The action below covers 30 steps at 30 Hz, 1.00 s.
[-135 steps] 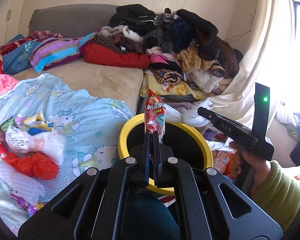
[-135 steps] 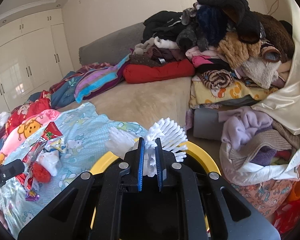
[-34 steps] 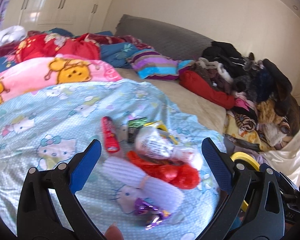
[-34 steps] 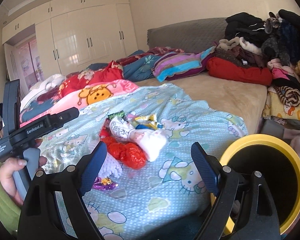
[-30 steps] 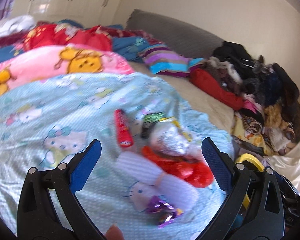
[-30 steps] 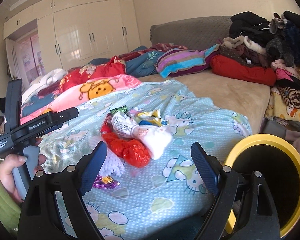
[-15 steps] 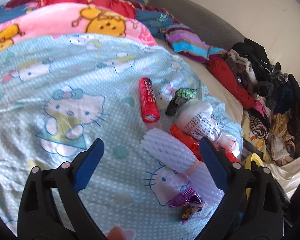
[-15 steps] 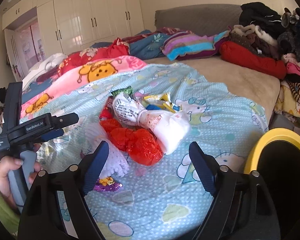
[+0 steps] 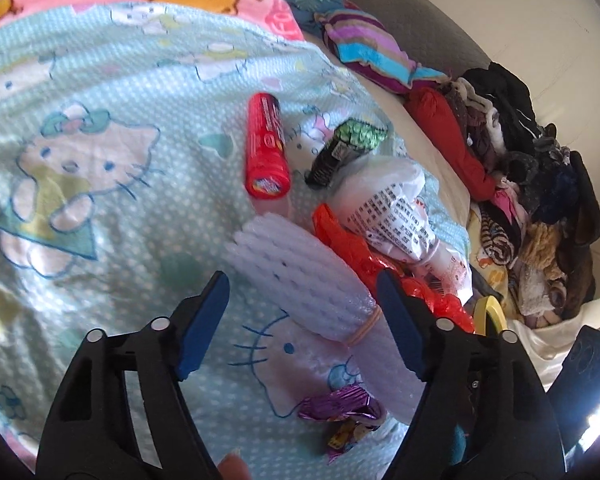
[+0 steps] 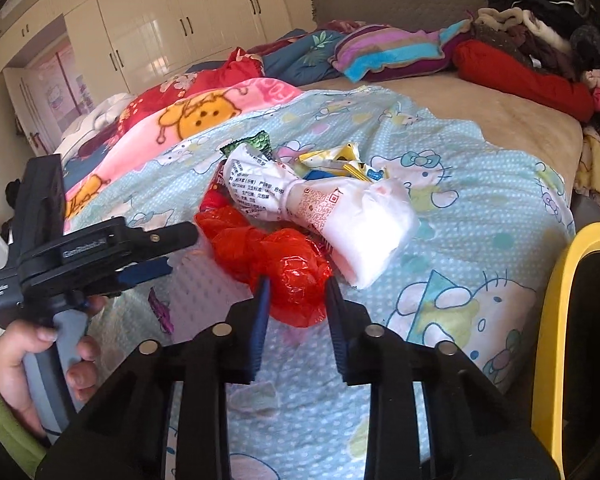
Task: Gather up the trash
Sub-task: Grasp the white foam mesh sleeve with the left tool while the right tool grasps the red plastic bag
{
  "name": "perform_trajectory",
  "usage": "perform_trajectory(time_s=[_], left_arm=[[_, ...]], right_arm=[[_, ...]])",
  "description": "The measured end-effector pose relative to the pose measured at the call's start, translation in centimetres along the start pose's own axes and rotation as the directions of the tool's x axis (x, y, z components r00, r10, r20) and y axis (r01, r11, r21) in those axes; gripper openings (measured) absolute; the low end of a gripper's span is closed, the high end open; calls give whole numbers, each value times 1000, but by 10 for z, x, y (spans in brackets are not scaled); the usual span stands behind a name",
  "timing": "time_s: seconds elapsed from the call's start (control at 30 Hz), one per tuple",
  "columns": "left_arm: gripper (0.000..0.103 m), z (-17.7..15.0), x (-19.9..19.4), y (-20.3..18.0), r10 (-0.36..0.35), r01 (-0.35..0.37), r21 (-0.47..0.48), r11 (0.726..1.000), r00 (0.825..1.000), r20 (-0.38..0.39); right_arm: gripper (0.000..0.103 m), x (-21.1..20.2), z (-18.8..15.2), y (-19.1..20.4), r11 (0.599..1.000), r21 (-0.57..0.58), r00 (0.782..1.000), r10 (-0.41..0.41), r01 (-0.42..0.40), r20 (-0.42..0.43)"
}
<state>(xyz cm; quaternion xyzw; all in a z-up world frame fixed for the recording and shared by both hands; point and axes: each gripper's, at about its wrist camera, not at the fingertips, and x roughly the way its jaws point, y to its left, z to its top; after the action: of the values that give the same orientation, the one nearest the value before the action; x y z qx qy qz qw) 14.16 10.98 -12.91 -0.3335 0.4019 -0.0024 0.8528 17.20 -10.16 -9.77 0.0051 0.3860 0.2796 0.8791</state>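
Trash lies on the blue Hello Kitty sheet (image 9: 100, 92). A white foam net sleeve (image 9: 300, 276) lies between the fingers of my open left gripper (image 9: 302, 290), which hovers just over it. Around it lie a red tube (image 9: 266, 148), a green-black wrapper (image 9: 342, 146), a white printed bag (image 9: 396, 208), a red plastic bag (image 9: 356, 248) and a purple foil wrapper (image 9: 340, 408). My right gripper (image 10: 296, 290) is partly closed around the red plastic bag (image 10: 288, 268), with the white printed bag (image 10: 320, 208) just beyond. The yellow-rimmed bin (image 10: 556, 320) stands at the right.
A pile of clothes (image 9: 520, 168) lies at the far right of the bed. Folded blankets (image 10: 380, 52) and a pink blanket (image 10: 204, 116) lie behind the trash. White wardrobes (image 10: 160, 24) line the far wall. Yellow wrappers (image 10: 340, 164) lie behind the white bag.
Both grippers let go of their earlier items at the bin and swung to the bed. The left has come down over the foam sleeve and narrowed. The right has narrowed around the red bag.
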Motion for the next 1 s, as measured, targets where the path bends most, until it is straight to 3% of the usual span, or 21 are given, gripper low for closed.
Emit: perform_trajectory(time_s=[0.17,0.43,0.6,0.8,1.0], left_arm=[[52,-2,3,1,-26,26,-12,1000,1000,-11],[24,1,-7,-12,-88,88,23,996,996,10],[23,7,-27,-22,-113,110,55,992,992,63],[23,16,-62,-41,-136,116,131,985,979,155],[23,20,-84,-63,-169,130,193,972,965,199]], right_arm=[[19,0,-2,-1,1000,3,1000,8,-8,-5],[13,-2,-4,2,1000,-17,1000,9,-9,-6],[5,-15,-4,11,998,-62,999,18,-16,31],[4,-39,0,16,997,-68,994,45,-39,100],[4,-60,8,16,996,-61,987,68,-59,146]])
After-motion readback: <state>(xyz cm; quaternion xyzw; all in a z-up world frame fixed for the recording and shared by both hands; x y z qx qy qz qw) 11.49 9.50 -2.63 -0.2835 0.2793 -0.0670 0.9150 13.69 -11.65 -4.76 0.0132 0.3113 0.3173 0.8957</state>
